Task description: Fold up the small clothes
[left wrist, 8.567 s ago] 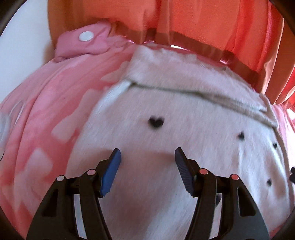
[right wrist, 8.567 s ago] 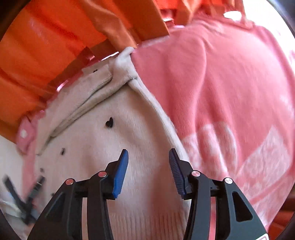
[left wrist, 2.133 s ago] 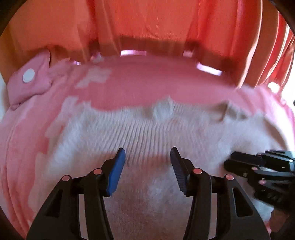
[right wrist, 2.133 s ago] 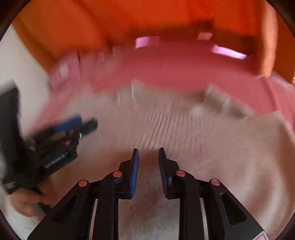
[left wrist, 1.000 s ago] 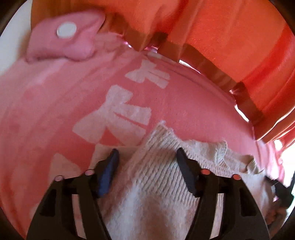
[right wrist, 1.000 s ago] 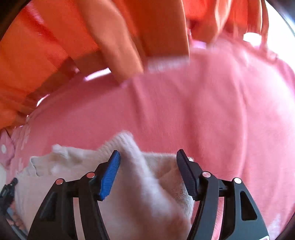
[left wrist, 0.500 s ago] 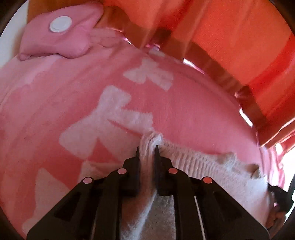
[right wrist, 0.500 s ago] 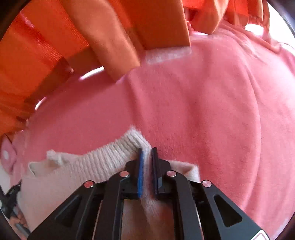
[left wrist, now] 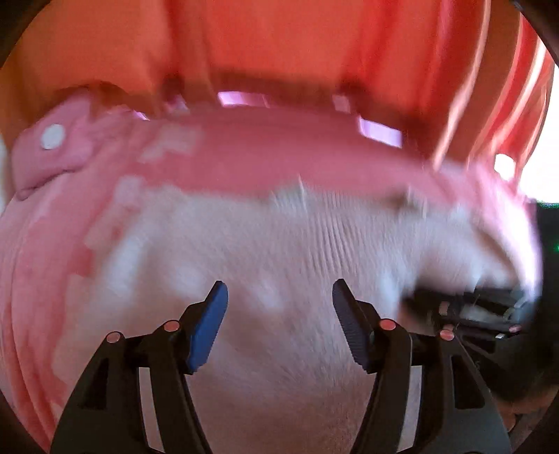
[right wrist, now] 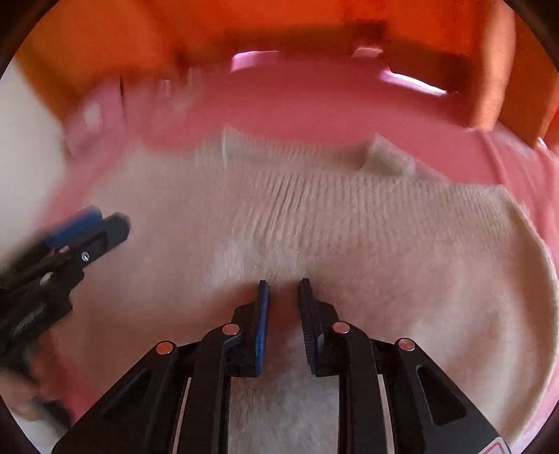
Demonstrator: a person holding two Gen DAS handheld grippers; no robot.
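A cream knitted garment (left wrist: 297, 251) lies folded on a pink blanket (left wrist: 244, 160), its ribbed hem toward the far side; it also shows in the right wrist view (right wrist: 349, 216). My left gripper (left wrist: 279, 314) is open and empty over the garment's near part. My right gripper (right wrist: 282, 307) hovers over the garment's middle with its jaws a narrow gap apart and nothing between them. Each gripper shows in the other's view: the right one (left wrist: 482, 310) at the right edge, the left one (right wrist: 70, 241) at the left. Both views are blurred by motion.
Orange curtains (left wrist: 279, 45) hang behind the blanket, also in the right wrist view (right wrist: 279, 24). A pink pillow with a white dot (left wrist: 52, 146) lies at the far left. A white surface (right wrist: 24, 139) borders the blanket on the left.
Half a second ago both grippers were shut on the garment's corners. Now both have let go, drawn back over the garment, the left wide open, the right slightly open.
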